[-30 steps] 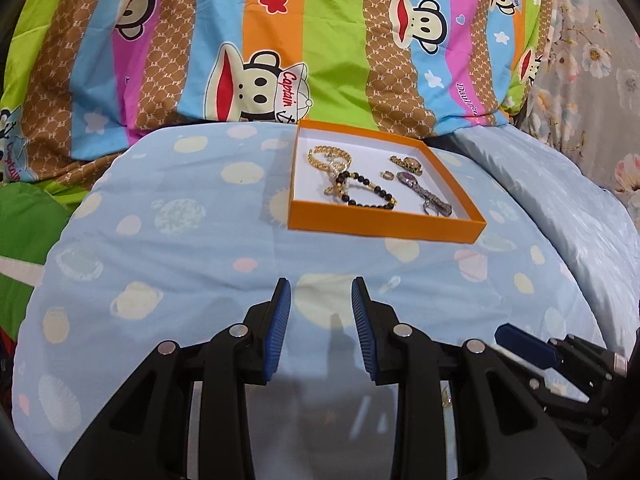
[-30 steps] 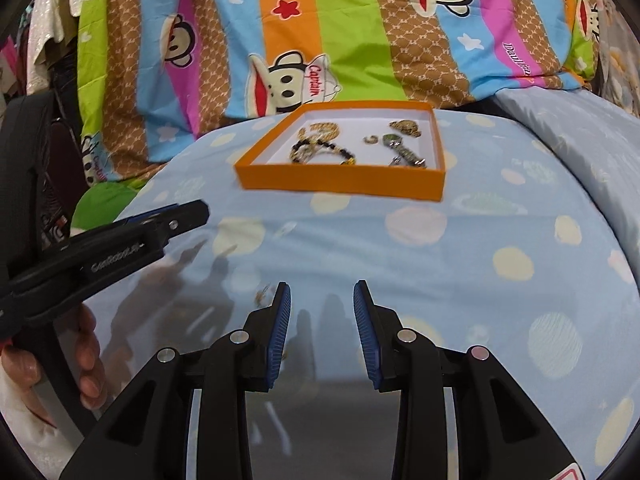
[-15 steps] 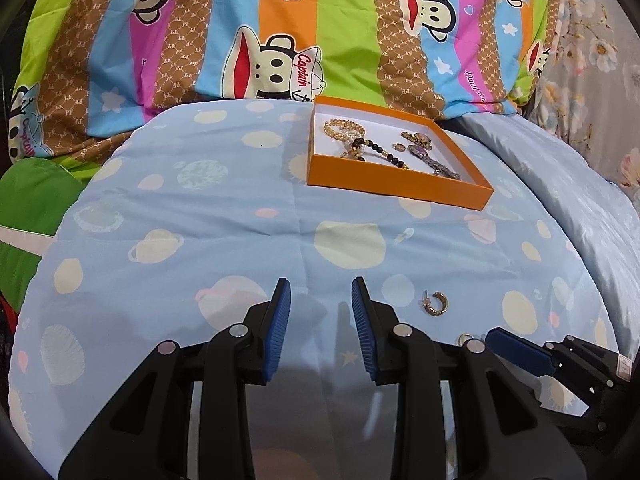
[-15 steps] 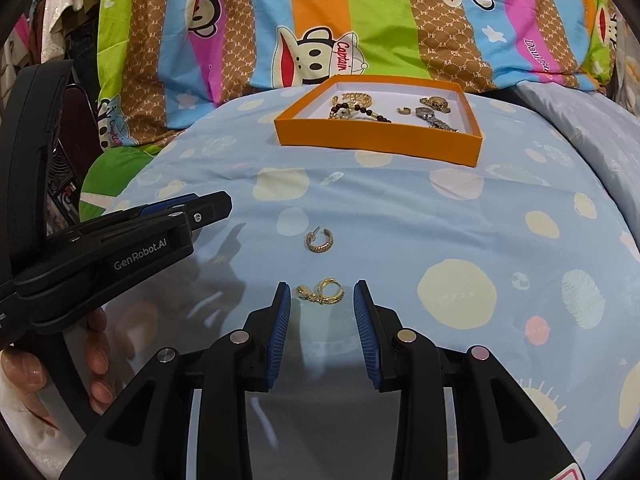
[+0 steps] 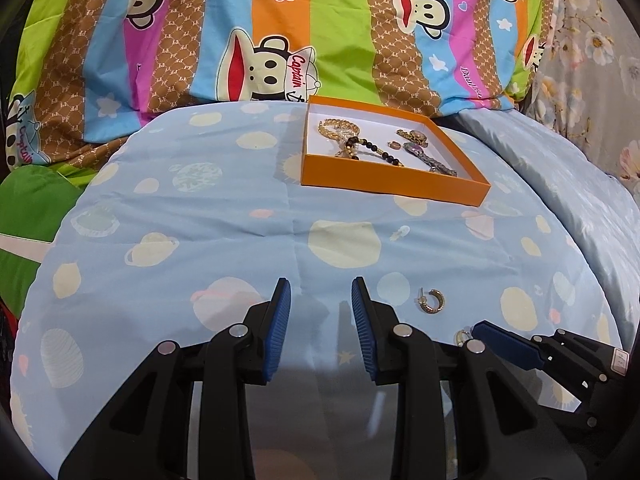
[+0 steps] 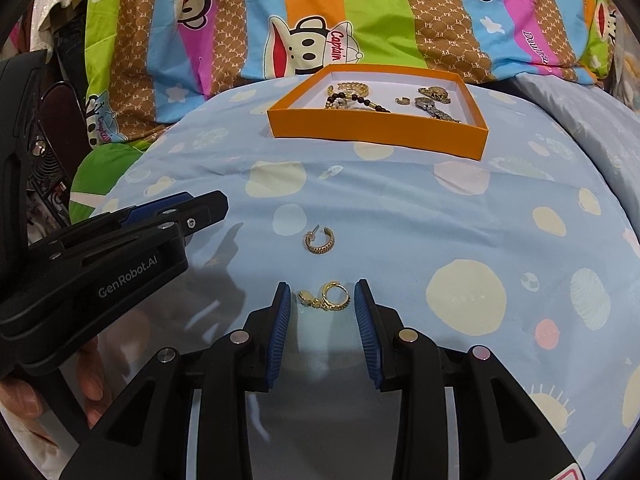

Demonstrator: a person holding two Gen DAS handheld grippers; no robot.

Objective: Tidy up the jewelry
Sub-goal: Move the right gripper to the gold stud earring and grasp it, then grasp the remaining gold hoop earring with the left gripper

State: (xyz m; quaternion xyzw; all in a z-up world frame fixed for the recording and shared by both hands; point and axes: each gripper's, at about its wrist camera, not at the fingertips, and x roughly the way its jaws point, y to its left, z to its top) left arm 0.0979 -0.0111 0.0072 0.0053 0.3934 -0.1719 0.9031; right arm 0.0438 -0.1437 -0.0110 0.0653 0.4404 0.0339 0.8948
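Since the earlier frame, the right gripper (image 6: 322,300) has lowered over the charm earring (image 6: 324,297), which now lies between its parted fingers, untouched. Left to right: the left gripper (image 5: 321,298), fingers apart and empty; a hoop earring (image 5: 432,301) on the bed (image 5: 200,220); the orange box (image 5: 394,188) beyond, holding jewelry.

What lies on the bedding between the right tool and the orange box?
In the right wrist view, a gold hoop earring lies there on the blue bedding; otherwise bare.
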